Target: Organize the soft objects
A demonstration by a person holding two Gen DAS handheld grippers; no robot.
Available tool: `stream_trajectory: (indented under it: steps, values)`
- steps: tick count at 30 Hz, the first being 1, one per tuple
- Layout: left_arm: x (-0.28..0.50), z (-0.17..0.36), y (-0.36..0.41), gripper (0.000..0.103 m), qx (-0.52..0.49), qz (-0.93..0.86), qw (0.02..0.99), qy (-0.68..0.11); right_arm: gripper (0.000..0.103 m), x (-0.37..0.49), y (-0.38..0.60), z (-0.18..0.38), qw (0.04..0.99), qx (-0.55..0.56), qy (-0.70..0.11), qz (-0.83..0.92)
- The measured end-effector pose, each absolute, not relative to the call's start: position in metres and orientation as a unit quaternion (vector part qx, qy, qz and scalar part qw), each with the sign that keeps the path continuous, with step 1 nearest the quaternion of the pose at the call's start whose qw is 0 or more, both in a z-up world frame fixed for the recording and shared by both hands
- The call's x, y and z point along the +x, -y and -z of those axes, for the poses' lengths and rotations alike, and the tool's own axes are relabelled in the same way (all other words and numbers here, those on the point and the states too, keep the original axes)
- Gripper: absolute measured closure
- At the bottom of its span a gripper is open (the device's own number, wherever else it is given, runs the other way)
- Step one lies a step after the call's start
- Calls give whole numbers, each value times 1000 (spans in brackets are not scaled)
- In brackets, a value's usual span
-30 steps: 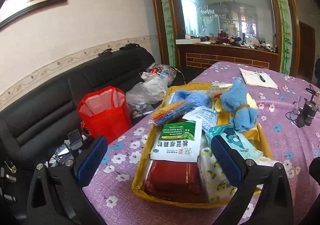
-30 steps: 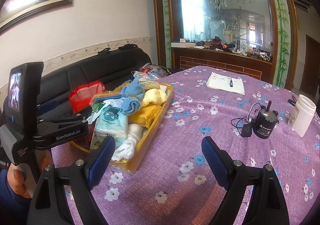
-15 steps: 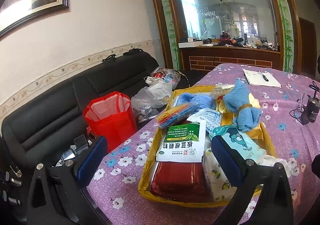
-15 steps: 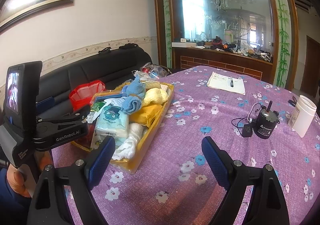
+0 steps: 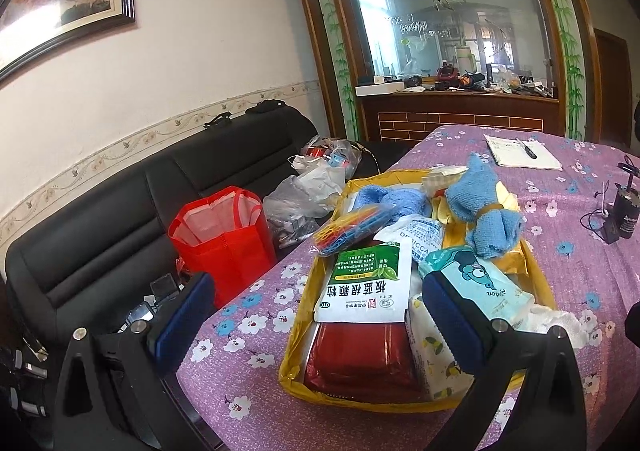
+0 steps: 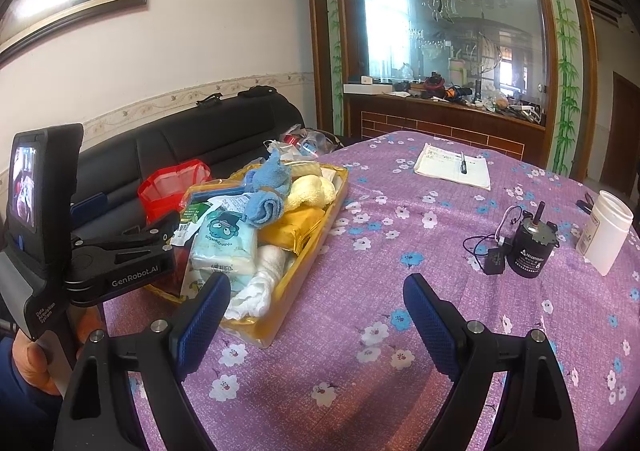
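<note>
Presently both tools stand apart and empty. The tray (image 5: 304,307) lies at 12 o'clock from the left tool (image 5: 316,315), long axis running away; the right tool (image 6: 316,319) has it at 10 o'clock.

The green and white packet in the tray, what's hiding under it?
A shiny red pack pokes out from under the green and white packet in the yellow tray. How far the red pack reaches beneath is covered, and anything else under there too.

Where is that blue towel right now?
The blue towel lies on top of the pile in the yellow tray, left of centre in the right view, beside a pale yellow cloth.
</note>
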State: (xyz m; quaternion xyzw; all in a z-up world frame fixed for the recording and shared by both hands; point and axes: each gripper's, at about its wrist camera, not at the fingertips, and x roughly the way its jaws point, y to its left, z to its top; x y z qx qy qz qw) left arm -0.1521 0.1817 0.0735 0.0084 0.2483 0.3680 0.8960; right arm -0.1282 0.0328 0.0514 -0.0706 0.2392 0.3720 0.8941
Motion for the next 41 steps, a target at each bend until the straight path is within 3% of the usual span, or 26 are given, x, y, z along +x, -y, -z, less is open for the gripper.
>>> stream_trajectory:
  steps: [41]
  values:
    - [-166,-80,-182,0,-4,-333,909,-250,11,-129,-29,-53,897,-64,-239,-367]
